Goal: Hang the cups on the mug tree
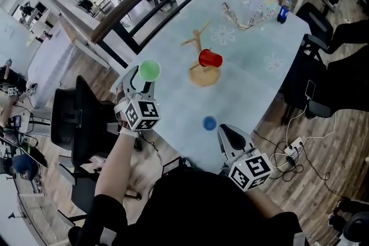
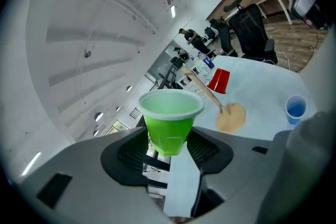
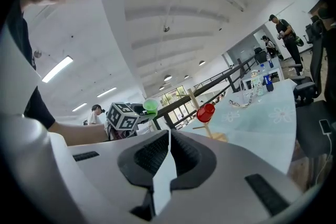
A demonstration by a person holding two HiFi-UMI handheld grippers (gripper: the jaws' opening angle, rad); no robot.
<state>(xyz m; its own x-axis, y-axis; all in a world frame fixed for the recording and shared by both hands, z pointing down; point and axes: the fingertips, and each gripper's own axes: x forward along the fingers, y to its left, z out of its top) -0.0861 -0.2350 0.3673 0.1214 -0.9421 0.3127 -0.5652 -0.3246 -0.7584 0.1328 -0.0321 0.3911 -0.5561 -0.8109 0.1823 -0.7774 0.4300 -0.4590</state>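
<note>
The head view shows a blue cup [image 1: 209, 123] standing on the pale worktop [image 1: 253, 66], near the right hand-held gripper [image 1: 229, 136] (the right gripper view misses this cup). A red cup [image 1: 210, 58] hangs on the wooden mug tree [image 1: 198, 42]. The left hand-held gripper [image 2: 167, 139], jaws wide, clamps an upright green cup [image 2: 169, 118] raised in the air. The right hand-held gripper's jaws meet on nothing.
</note>
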